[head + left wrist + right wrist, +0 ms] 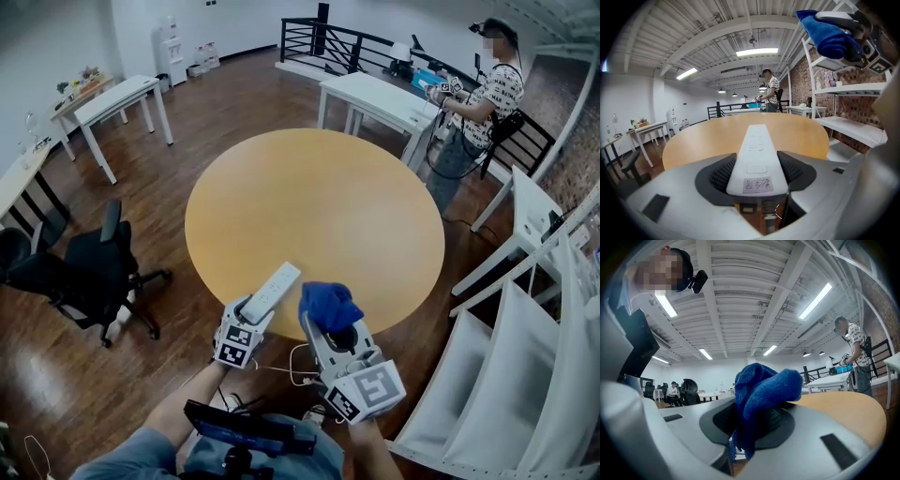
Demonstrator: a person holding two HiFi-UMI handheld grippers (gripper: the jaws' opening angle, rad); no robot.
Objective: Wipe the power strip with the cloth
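Left hand-held gripper (249,311) clamped on near end of strip (277,284). Right hand-held gripper (330,326) closed on bunched cloth (328,304), held just beside strip, not touching. Strip's far end out over tabletop (319,202) rim. Strip to be held steady and level. Cloth to be lowered onto top face and drawn along full length, light pressure.
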